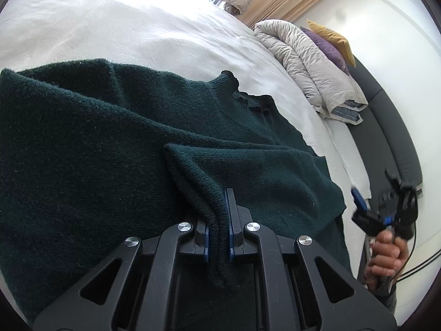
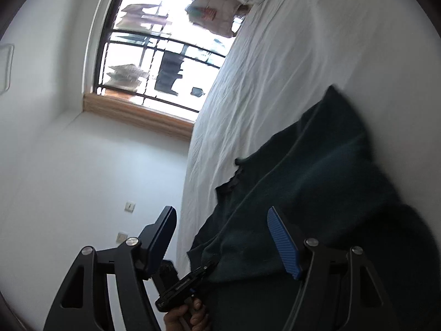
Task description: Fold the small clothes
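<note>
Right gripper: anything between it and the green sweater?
Nothing visible. The right gripper is open and empty, off the bed's edge, with only air between it and the green sweater on the white sheet. The left gripper is shut on a fold of it.

One dark green knitted sweater (image 1: 110,143) spread on one white-sheeted bed (image 1: 137,35). Two black two-finger grippers with blue pads: left gripper (image 1: 219,220) over sweater, right gripper (image 2: 223,237) off bed's edge. One folded beige quilt (image 1: 308,63) at bed's far corner. Two cushions behind quilt: one purple (image 1: 328,47), one mustard yellow (image 1: 333,38). One wood-framed window (image 2: 160,55) beyond bed.
</note>
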A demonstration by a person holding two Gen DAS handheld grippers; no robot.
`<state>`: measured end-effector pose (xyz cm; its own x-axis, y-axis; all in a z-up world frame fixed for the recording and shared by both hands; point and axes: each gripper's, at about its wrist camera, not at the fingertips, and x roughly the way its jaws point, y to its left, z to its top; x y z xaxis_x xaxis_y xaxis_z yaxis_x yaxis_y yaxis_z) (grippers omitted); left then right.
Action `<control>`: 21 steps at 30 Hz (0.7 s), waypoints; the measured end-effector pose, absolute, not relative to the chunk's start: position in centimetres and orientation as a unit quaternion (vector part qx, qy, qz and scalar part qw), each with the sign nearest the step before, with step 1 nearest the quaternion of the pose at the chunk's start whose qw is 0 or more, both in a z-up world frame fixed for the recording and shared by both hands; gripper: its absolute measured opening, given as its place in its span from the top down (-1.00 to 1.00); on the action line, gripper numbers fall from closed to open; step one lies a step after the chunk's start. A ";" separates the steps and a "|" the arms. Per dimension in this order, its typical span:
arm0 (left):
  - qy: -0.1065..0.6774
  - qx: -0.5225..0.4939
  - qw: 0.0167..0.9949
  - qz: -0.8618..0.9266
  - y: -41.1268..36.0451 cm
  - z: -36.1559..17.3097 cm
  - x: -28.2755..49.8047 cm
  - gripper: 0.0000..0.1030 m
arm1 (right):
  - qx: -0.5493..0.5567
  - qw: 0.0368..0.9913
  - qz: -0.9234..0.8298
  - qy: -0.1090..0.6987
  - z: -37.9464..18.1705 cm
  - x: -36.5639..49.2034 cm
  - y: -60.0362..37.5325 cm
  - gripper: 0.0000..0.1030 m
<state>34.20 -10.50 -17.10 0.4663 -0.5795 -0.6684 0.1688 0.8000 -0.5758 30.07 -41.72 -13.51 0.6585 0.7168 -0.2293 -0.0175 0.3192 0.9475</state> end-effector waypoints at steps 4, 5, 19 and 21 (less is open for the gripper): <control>0.464 -0.226 0.826 -0.229 -10.4 -17.2 34.3 0.80 | 0.528 0.738 0.195 0.372 -18.3 33.2 -42.1 0.11; 0.464 -0.229 0.824 -0.231 -10.2 -17.2 34.3 0.80 | 0.528 0.739 0.176 0.380 -19.4 33.4 -42.8 0.66; 0.438 -0.133 0.887 -0.067 -8.0 -10.9 30.8 0.76 | 0.502 0.788 0.140 0.327 -16.5 31.3 -46.0 -0.13; 0.410 -0.124 0.895 -0.122 -9.7 -9.5 30.6 0.76 | 0.482 0.797 0.166 0.323 -15.2 32.1 -44.9 -0.18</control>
